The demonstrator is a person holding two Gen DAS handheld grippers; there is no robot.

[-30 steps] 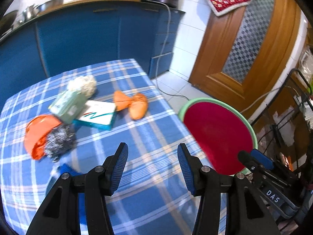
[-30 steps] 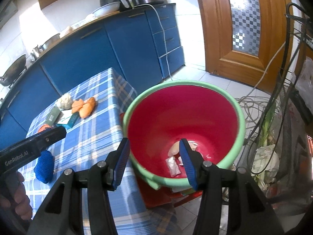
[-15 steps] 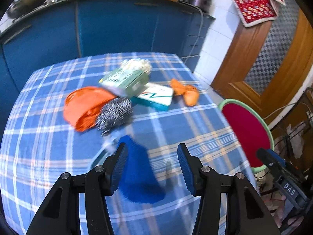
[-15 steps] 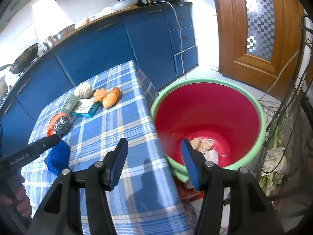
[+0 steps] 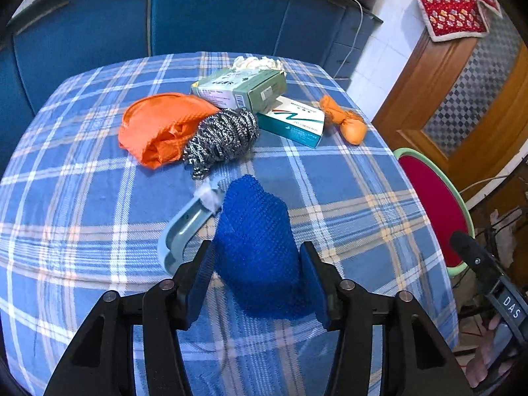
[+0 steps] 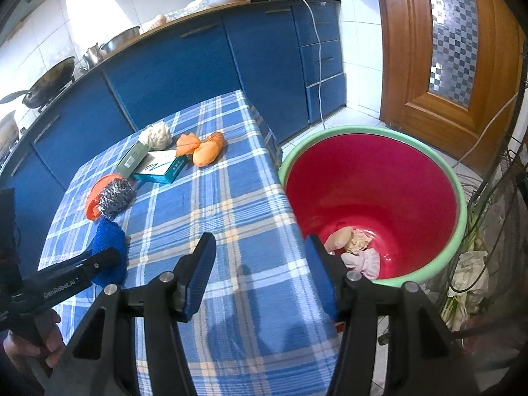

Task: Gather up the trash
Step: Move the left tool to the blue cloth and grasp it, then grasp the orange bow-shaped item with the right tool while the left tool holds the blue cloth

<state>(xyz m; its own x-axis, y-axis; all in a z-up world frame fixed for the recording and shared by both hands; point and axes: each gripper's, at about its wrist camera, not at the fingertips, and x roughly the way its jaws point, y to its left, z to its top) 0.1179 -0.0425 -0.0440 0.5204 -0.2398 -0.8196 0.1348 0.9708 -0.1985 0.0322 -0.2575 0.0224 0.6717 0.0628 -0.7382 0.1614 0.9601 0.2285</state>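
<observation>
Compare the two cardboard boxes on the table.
The green box is plain pale green; the teal box has a white top with a red-and-green swoosh and teal sides. The green box is tilted, leaning partly on the teal box, which lies flat on the tablecloth. The green box touches the steel scourer; the teal box sits beside the orange bundle. Both are small, closed cartons.

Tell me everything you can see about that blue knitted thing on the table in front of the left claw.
The blue knitted thing is a deep blue, bumpy-textured fabric piece, soft-looking and humped into a rounded cone. It rests on the plaid tablecloth, between the open fingers of the left claw; whether the pads touch it is unclear. A grey-blue plastic handle lies against its left side, and the steel scourer sits just beyond, apart from it.
</observation>
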